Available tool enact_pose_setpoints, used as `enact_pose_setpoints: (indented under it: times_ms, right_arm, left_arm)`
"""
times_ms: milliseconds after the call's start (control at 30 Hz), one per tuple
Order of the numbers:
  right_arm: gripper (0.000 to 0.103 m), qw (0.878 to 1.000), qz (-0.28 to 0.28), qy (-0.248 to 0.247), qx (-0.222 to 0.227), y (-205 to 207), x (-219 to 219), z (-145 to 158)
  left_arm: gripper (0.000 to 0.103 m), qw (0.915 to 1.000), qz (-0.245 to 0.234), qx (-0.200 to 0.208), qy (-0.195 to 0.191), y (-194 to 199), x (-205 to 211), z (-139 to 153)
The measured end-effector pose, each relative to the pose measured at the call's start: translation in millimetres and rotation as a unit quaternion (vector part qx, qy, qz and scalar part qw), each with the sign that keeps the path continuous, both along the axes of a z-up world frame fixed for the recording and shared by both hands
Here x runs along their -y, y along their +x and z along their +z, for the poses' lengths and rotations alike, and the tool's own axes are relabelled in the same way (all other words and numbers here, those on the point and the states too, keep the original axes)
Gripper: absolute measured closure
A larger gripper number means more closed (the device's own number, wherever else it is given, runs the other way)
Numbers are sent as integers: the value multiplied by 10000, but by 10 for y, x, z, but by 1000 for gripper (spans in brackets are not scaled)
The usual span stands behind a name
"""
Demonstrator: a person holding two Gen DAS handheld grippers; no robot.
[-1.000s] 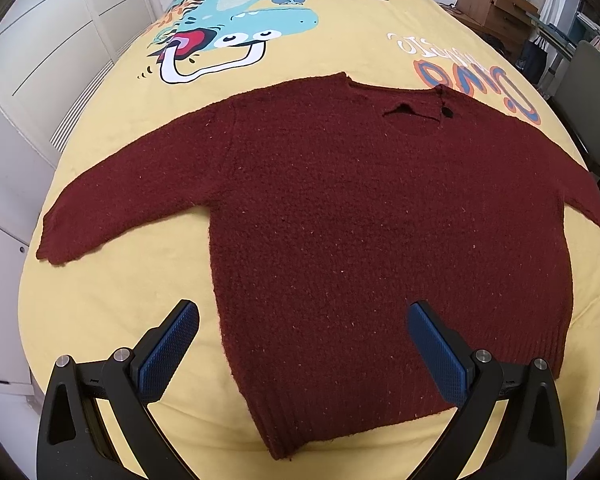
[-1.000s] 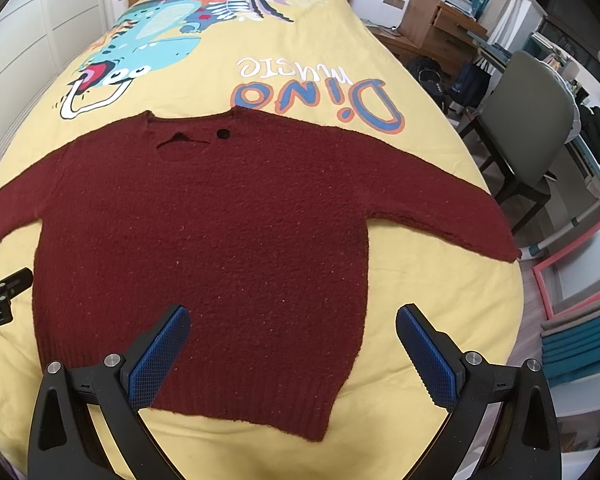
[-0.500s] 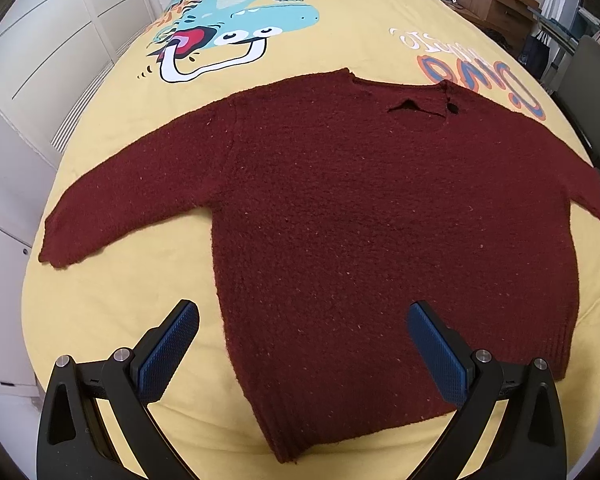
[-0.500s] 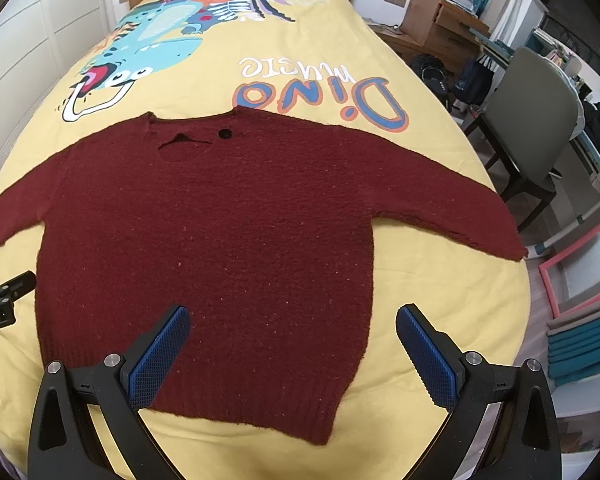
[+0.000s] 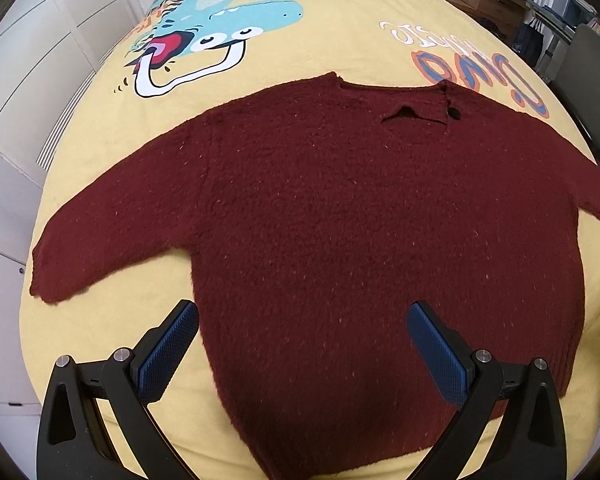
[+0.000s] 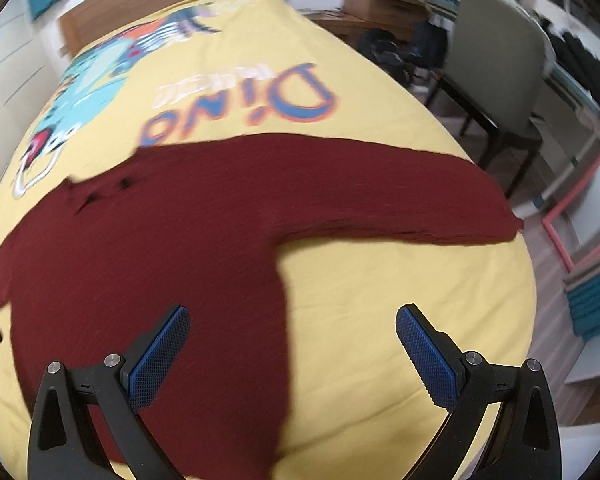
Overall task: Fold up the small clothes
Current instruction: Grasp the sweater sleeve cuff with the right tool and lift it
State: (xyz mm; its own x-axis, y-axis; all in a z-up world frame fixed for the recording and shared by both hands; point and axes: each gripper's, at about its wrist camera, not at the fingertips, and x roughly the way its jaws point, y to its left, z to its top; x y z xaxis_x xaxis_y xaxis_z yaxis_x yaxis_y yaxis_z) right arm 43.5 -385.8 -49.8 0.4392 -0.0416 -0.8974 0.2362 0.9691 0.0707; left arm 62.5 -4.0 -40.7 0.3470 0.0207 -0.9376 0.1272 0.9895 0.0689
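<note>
The yellow bedsheet (image 6: 380,280) carries the printed word "Dino" (image 6: 240,108) in blue letters outlined orange. The smaller white lettering (image 5: 404,34) beside it is illegible.

Yellow dinosaur bedspread (image 5: 340,40), white wardrobe (image 5: 28,60), grey chair (image 6: 496,64), wooden headboard (image 6: 168,4)

one sweater (image 5: 340,240), two grippers (image 5: 302,344), one chair (image 6: 496,64)

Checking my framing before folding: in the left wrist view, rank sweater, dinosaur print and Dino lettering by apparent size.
1. sweater, by far the largest.
2. dinosaur print.
3. Dino lettering, smallest, though it lies far off near the fisheye edge, so unsure.
</note>
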Motion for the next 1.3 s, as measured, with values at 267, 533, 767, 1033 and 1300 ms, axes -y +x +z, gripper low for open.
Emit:
enact_pose_setpoints:
  times_ms: [267, 533, 767, 1033, 1300]
  right_arm:
    - [1, 9874, -1467, 357, -479, 197, 1326, -600]
    - [1, 9450, -2890, 1460, -453, 220, 2239, -986]
    - [6, 9301, -3243, 1678, -395, 468, 2597, -1138]
    - [89, 9421, -2936, 1589, -311, 543, 2697, -1038]
    - [91, 9784, -1662, 1026, 681, 636, 2073, -125]
  left_arm:
    - [1, 9996, 71, -217, -167, 251, -15, -137]
    - [1, 9969, 500, -569, -205, 358, -124, -353]
    - [1, 9950, 682, -692, -211, 366, -300, -431]
    - [1, 9952, 739, -601, -224, 350, -460, -409]
    - [1, 9951, 703, -436, -538, 244, -625, -282]
